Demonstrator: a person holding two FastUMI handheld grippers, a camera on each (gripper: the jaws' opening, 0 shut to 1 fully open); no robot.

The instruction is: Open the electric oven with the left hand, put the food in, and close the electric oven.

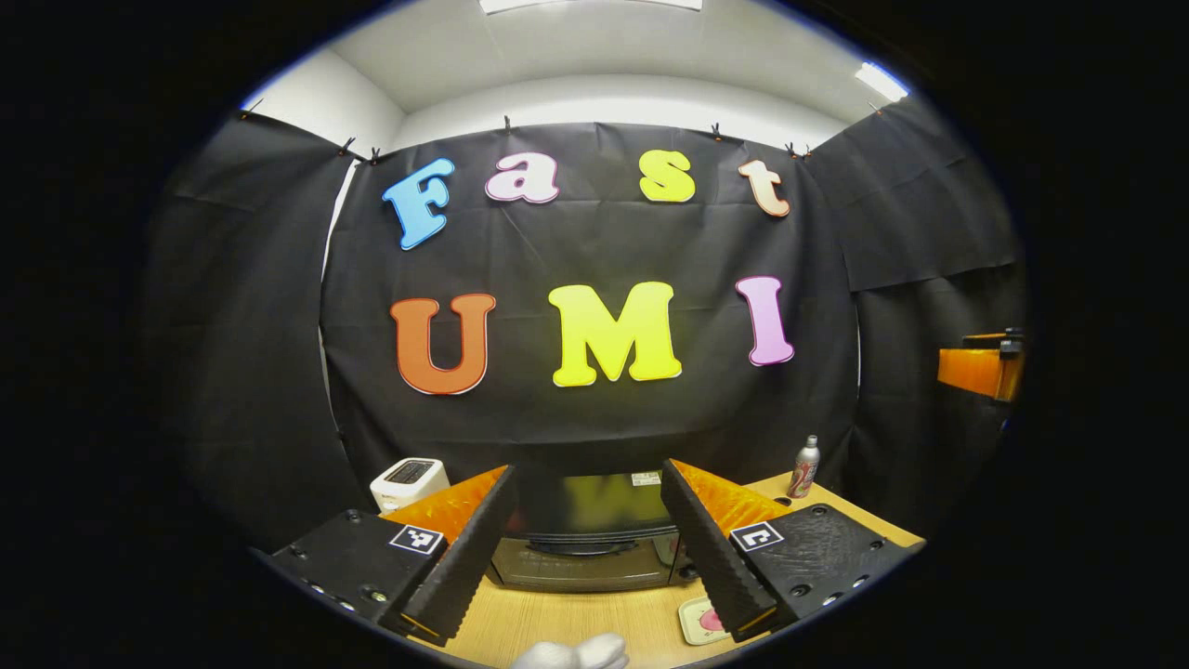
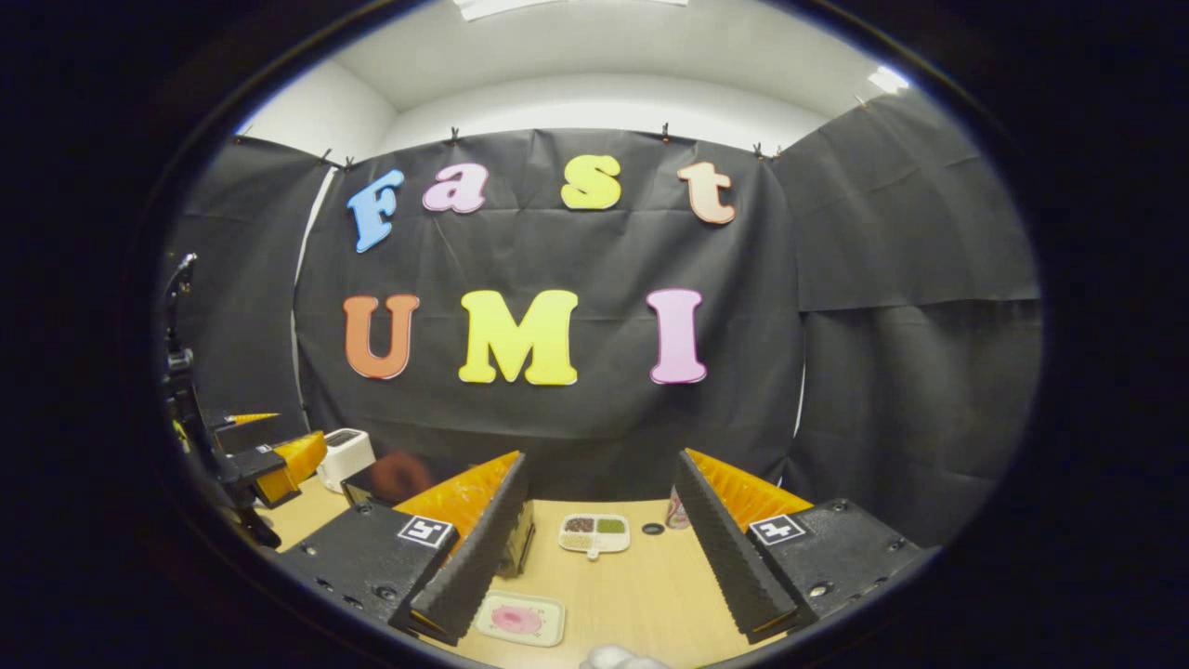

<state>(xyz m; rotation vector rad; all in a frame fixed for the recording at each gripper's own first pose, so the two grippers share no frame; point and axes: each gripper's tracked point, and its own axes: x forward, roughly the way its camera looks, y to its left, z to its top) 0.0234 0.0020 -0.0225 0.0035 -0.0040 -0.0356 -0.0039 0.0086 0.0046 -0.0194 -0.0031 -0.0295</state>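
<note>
Both claws stand spread and empty: the left gripper [image 1: 583,557] faces the closed electric oven [image 1: 587,530]; the right gripper [image 2: 599,557] hovers right of it, above the food plate [image 2: 518,618].

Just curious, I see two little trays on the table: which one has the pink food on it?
The plain tray nearest the right gripper, carrying one round pink piece. The divided tray farther back holds small dark, green and pale portions in separate compartments instead.

toaster [image 1: 409,481] left of oven [image 1: 590,534]
</note>
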